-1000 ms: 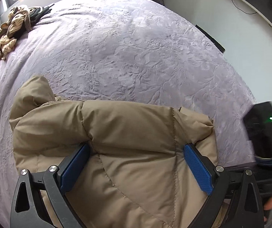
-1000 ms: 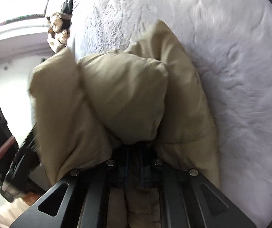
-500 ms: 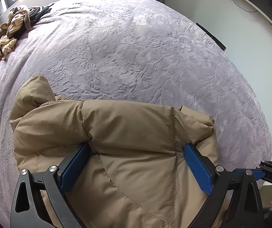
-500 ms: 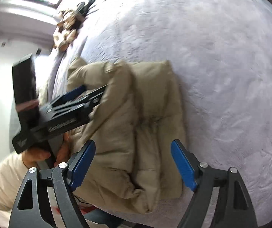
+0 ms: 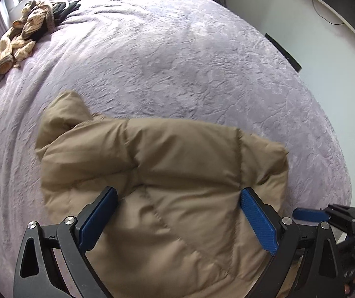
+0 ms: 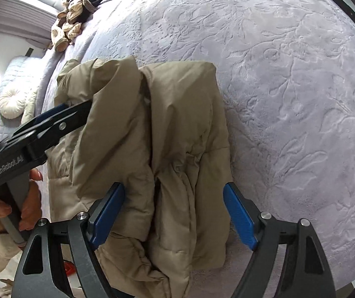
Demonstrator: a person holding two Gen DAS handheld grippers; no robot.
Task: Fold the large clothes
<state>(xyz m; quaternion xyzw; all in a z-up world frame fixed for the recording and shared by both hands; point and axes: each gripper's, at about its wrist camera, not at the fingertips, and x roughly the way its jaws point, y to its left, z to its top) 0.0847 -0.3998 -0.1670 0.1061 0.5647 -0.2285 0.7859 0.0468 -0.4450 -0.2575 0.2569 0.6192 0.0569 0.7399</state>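
Left wrist view: left gripper (image 5: 177, 219) wide open, gripping nothing, over tan jacket (image 5: 167, 173) bundled lower centre on bedspread (image 5: 189, 57). Right wrist view: right gripper (image 6: 175, 217) — jaws just opened, empty — above jacket's folded edge, prob. released so the fold settles.

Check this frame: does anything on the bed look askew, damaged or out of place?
Nothing damaged or spilled. The tan puffer jacket lies in a lumpy, uneven fold near the edge of the lilac embossed bedspread, one rounded part poking out past the bundle. A crumpled striped garment pile sits at the far corner.
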